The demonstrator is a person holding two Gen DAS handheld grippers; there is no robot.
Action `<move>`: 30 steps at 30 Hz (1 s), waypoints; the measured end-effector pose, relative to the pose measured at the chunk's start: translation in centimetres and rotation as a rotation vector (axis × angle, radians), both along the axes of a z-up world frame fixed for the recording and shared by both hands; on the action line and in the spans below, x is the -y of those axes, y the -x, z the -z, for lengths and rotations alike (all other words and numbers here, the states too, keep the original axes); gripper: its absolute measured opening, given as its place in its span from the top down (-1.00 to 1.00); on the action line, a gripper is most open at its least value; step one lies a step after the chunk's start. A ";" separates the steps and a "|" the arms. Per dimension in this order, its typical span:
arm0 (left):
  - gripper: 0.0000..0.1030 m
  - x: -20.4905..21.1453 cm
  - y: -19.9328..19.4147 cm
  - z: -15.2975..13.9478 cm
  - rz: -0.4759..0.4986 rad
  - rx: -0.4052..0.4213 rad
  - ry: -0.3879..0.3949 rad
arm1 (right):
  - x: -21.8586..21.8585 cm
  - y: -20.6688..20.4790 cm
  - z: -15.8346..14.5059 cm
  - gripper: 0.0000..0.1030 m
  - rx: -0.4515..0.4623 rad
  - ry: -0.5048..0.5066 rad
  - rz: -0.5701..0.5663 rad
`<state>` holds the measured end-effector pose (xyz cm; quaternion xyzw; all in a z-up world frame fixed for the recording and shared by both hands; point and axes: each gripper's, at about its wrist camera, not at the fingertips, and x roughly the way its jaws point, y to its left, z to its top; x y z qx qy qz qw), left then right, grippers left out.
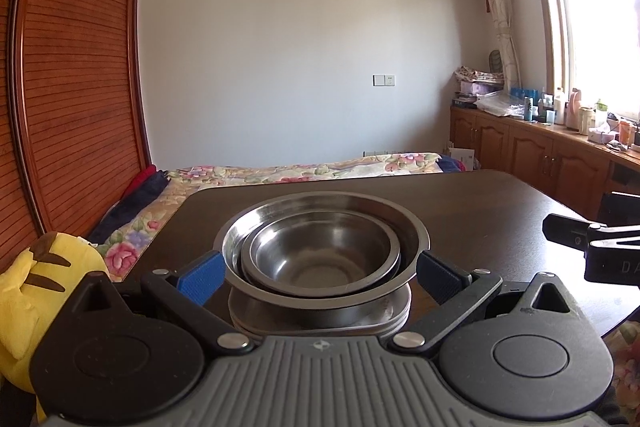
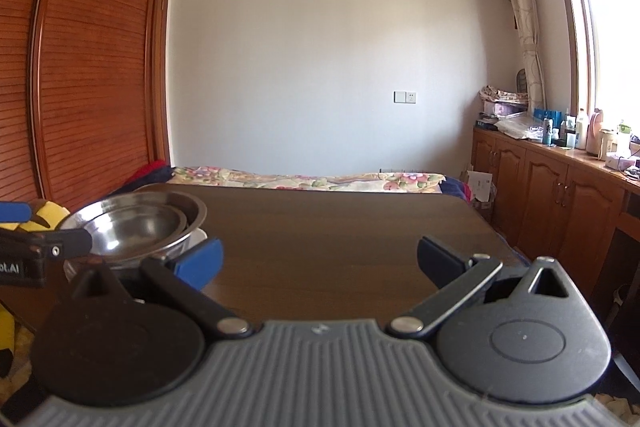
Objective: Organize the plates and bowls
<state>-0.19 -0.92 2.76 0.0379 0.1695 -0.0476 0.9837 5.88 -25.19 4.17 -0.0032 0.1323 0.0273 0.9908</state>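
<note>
Two steel bowls sit nested on the dark table (image 1: 480, 211): a small bowl (image 1: 320, 255) inside a wide bowl (image 1: 326, 215). Under them lies a low stack of steel plates (image 1: 320, 319). My left gripper (image 1: 320, 279) is open, its blue pads standing on either side of the wide bowl's rim; I cannot tell whether they touch it. The right gripper (image 2: 320, 261) is open over bare tabletop, to the right of the bowls (image 2: 136, 223) and plates (image 2: 196, 239). Each gripper's black tip shows at the edge of the other's view.
A yellow plush toy (image 1: 40, 287) sits off the table's left edge. Behind the table is a bed with a floral cover (image 1: 280, 171). A wooden cabinet (image 1: 560, 163) with bottles runs along the right wall, and a wardrobe (image 1: 72, 67) stands at left.
</note>
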 end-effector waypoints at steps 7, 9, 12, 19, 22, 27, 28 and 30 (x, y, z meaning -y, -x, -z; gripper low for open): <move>-1.00 0.0 -0.1 0.1 -0.002 -0.006 0.002 | 0.1 0.0 -0.1 -1.00 -0.006 -0.005 0.000; -1.00 0.0 0.0 0.1 -0.002 -0.006 0.001 | 0.2 -0.1 -0.2 -1.00 -0.008 -0.011 0.000; -1.00 0.0 0.0 0.1 -0.003 -0.005 0.002 | 0.3 -0.1 -0.1 -1.00 -0.009 -0.014 0.002; -1.00 0.0 0.0 0.1 -0.003 -0.006 0.000 | 0.2 -0.3 -0.2 -1.00 -0.011 -0.016 0.002; -1.00 0.0 -0.1 0.1 -0.002 -0.006 0.000 | 0.3 -0.3 -0.2 -1.00 -0.012 -0.020 0.002; -1.00 0.0 -0.1 0.1 -0.002 -0.006 0.000 | 0.4 -0.3 -0.2 -1.00 -0.011 -0.022 0.003; -1.00 0.0 -0.1 0.1 -0.002 -0.006 0.000 | 0.4 -0.3 -0.2 -1.00 -0.012 -0.022 0.003; -1.00 0.0 -0.1 0.1 -0.003 -0.006 0.000 | 0.4 -0.3 -0.2 -1.00 -0.011 -0.021 0.003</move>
